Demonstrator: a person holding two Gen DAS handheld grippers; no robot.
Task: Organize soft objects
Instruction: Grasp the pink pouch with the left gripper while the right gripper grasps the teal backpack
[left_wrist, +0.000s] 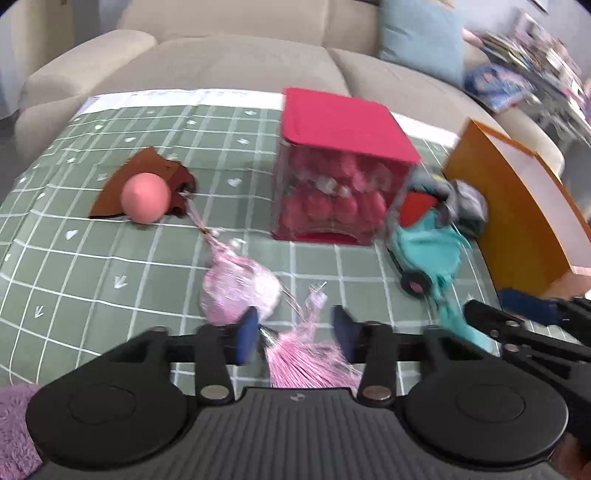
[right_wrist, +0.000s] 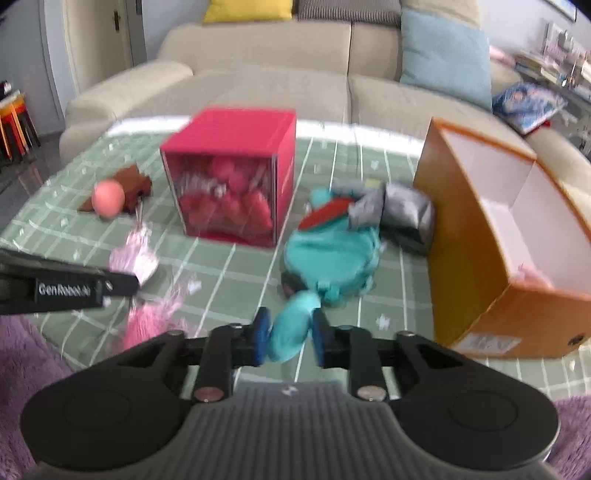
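Note:
My left gripper (left_wrist: 295, 330) hangs open low over the green checked tablecloth (left_wrist: 110, 266). A pink tassel (left_wrist: 306, 354) lies loose between its blue pads, strung to a pink shimmery pouch (left_wrist: 236, 284) just ahead. My right gripper (right_wrist: 291, 334) has a limb of the teal plush toy (right_wrist: 332, 254) filling the gap and touching both pads. The toy's body lies ahead, beside a grey soft bundle (right_wrist: 402, 210). A pink ball (left_wrist: 146, 197) rests on a brown felt piece (left_wrist: 114, 184) at the far left.
A red box with a clear front (left_wrist: 343, 166) holding red soft things stands mid-table. An open orange cardboard box (right_wrist: 472, 229) stands at the right, white inside. A purple fluffy rug (right_wrist: 22, 354) lies near me. Behind the table is a beige sofa (right_wrist: 258, 48) with cushions.

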